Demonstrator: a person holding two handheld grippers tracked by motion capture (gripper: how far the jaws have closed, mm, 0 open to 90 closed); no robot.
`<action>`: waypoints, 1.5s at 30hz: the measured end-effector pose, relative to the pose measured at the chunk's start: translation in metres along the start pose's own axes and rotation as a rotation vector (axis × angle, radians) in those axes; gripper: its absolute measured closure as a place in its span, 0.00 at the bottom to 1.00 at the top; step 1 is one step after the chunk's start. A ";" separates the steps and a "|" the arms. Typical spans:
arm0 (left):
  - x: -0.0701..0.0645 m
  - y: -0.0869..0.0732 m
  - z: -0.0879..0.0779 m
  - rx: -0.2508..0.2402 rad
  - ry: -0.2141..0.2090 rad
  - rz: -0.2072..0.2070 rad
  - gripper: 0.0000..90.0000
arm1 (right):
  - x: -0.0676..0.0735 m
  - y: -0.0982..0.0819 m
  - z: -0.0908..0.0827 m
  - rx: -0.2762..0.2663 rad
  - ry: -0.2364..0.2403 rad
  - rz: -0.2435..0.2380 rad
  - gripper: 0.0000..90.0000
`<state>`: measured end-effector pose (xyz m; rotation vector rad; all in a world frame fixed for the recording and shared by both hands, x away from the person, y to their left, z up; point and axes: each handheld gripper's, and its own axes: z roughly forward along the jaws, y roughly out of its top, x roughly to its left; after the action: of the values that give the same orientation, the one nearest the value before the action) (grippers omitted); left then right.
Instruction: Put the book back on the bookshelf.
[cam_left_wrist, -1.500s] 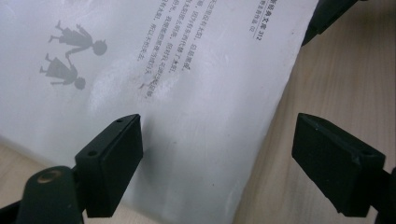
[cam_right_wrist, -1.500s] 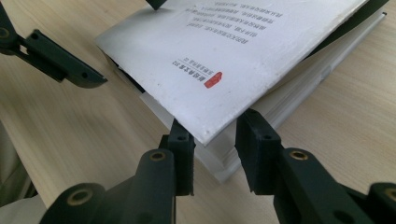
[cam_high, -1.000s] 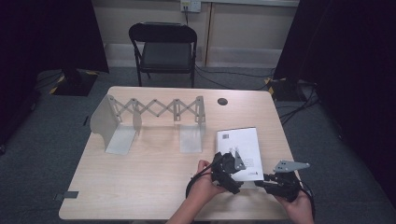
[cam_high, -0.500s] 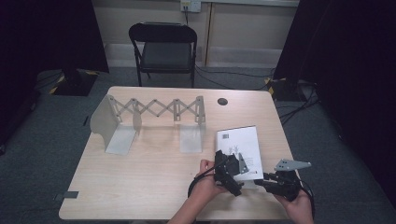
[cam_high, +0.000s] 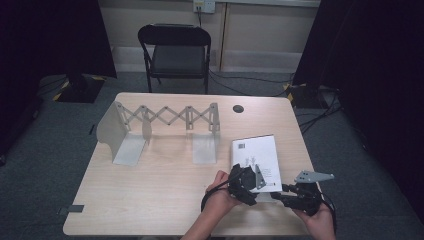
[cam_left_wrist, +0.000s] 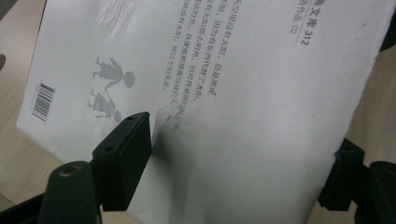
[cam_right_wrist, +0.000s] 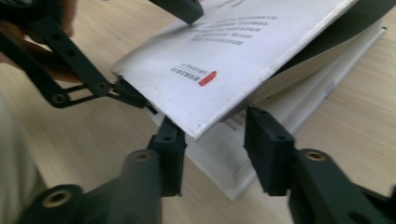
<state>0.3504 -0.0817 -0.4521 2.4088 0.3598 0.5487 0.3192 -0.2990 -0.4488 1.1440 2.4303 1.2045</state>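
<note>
A white paperback book lies at the table's front right, back cover up with a barcode. My left gripper is at its near edge. Its jaws have just been closing: one fingertip dents the cover's face and the other sits at the cover's edge. The cover stands lifted off the pages. My right gripper points at the cover's near corner from the right. Its jaws have just been opening, and the corner sits loose in the gap between them.
An expandable scissor-type book rack with metal end plates stands at the back left of the table. A cable hole lies behind the book. A black folding chair stands beyond the far edge.
Both hands stay at the book's near edge, and the book lies where it was. No other shift shows in the high view.
</note>
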 end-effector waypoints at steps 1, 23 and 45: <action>0.000 0.000 0.000 0.000 -0.001 -0.003 0.27 | 0.000 0.000 0.000 0.005 -0.009 -0.010 0.62; 0.001 0.002 0.000 0.012 -0.013 -0.005 0.25 | -0.001 -0.001 0.011 0.032 -0.067 -0.040 0.72; 0.002 0.005 0.005 0.037 0.050 0.022 0.22 | 0.001 0.004 0.007 -0.023 0.004 0.008 0.71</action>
<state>0.3546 -0.0875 -0.4516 2.4403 0.3684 0.6187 0.3242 -0.2925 -0.4503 1.1476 2.4107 1.2356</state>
